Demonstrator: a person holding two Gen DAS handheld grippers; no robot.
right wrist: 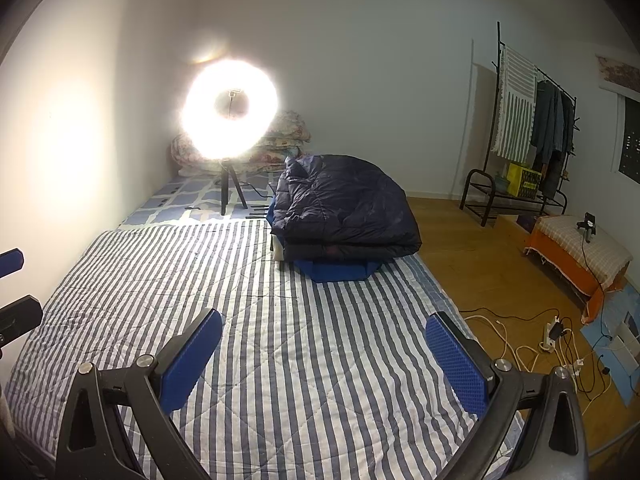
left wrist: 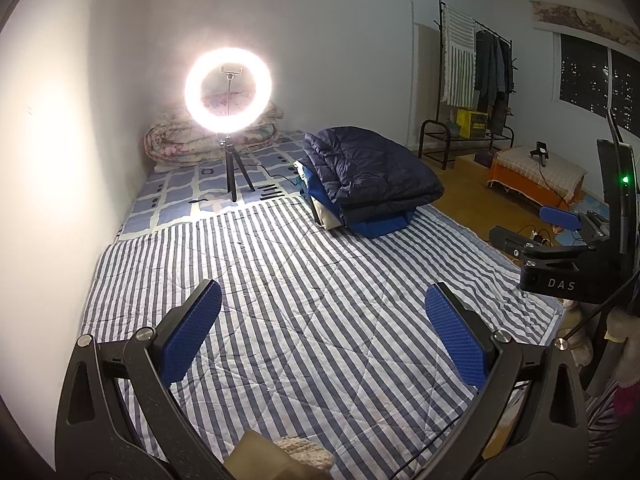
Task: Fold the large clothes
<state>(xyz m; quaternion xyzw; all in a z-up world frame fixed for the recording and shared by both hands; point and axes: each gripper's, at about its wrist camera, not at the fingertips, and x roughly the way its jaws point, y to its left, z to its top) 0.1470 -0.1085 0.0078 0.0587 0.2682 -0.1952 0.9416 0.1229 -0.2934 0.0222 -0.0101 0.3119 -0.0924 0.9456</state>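
A folded stack of large clothes (left wrist: 372, 176) (right wrist: 344, 208) sits at the far side of a blue-and-white striped quilt (left wrist: 280, 280) (right wrist: 200, 280). A dark navy puffer jacket lies on top of it, with blue garments underneath. My left gripper (left wrist: 324, 320) hovers open above the bare striped quilt and holds nothing. My right gripper (right wrist: 324, 344) is likewise open and empty over the quilt, short of the stack. Each gripper shows at the edge of the other's view: the right gripper (left wrist: 528, 228) at the right, the left gripper (right wrist: 12, 286) at the left.
A lit ring light on a tripod (left wrist: 228, 84) (right wrist: 230, 110) stands behind the quilt, in front of a folded floral duvet (left wrist: 180, 140). To the right are wooden floor, a clothes rack (right wrist: 532, 120), a low bench with an orange cloth (right wrist: 576, 256) and cables with a power strip (right wrist: 556, 332).
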